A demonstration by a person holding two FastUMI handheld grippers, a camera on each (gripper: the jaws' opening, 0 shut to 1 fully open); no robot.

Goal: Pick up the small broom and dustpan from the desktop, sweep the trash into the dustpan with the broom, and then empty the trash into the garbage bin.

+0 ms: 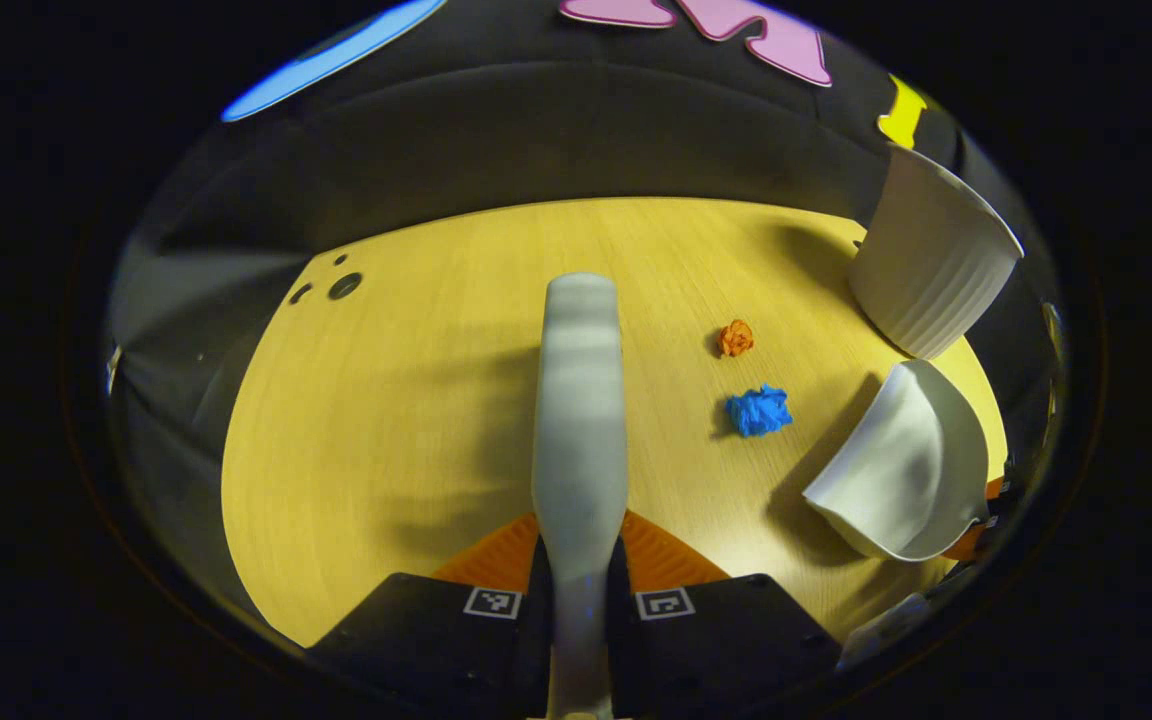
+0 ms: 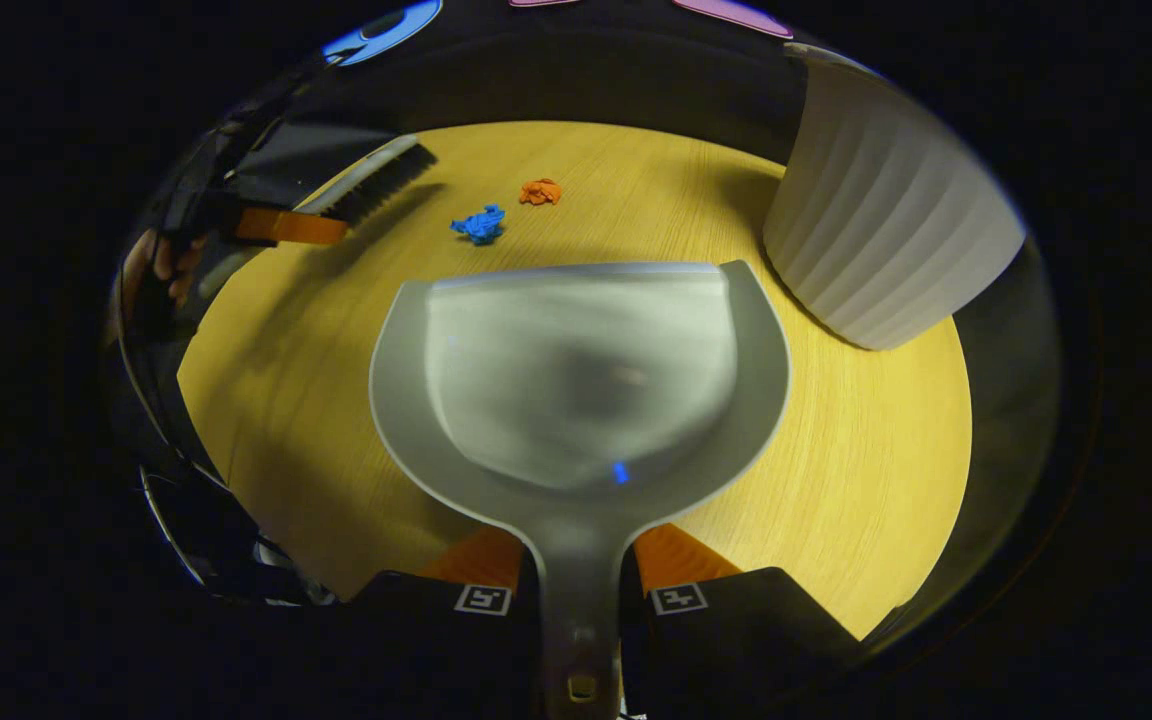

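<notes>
The dustpan (image 2: 581, 370) was a one-piece scoop of smooth, pale grey plastic with a rounded back wall and a straight front lip; it looked light and stiff but slick, so its narrow handle was the sensible place to hold it, and there the right gripper (image 2: 581, 600) had both fingers pressed against it. The small broom (image 1: 579, 400), equally light by the look of it, had a rigid pale back and dark springy bristles (image 2: 376, 185), and the left gripper (image 1: 578, 600) was clamped on its handle end. Ahead of the dustpan's lip, on the wood-grain desktop (image 2: 836, 480), lay a crumpled blue scrap (image 2: 479, 224) and, just beyond it, a crumpled orange scrap (image 2: 540, 191), both seemingly paper and likely to skitter under a hard stroke. To the right of the dustpan stood the garbage bin (image 2: 886, 220), white, ribbed and tapering, probably easy to tip if knocked.
</notes>
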